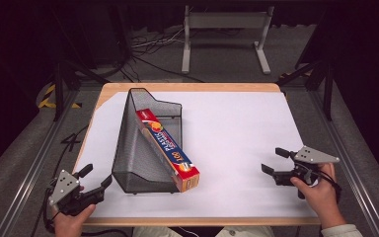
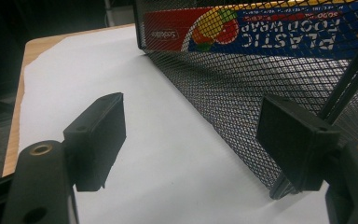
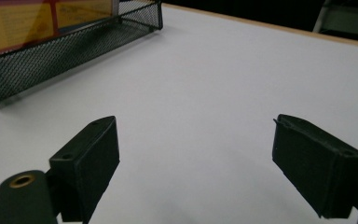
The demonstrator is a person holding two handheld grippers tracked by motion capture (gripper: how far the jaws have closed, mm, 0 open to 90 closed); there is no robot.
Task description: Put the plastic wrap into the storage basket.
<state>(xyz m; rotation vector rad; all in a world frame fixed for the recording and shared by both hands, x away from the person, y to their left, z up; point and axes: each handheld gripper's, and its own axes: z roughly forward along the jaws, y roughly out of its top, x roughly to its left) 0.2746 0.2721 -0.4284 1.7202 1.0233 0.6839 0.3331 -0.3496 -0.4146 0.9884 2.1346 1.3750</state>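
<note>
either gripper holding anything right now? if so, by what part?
Nothing is held. The left gripper is open beside the mesh basket; the right gripper is open over the bare white table cover.

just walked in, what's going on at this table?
A person sits at the table with a gripper in each hand. A plastic wrap box lies in a black mesh basket, its near end poking out of the open front. The left gripper is open by the basket's near left corner, not gripping it. The right gripper is open over bare white surface, well right of the basket. Nothing is held.
</note>
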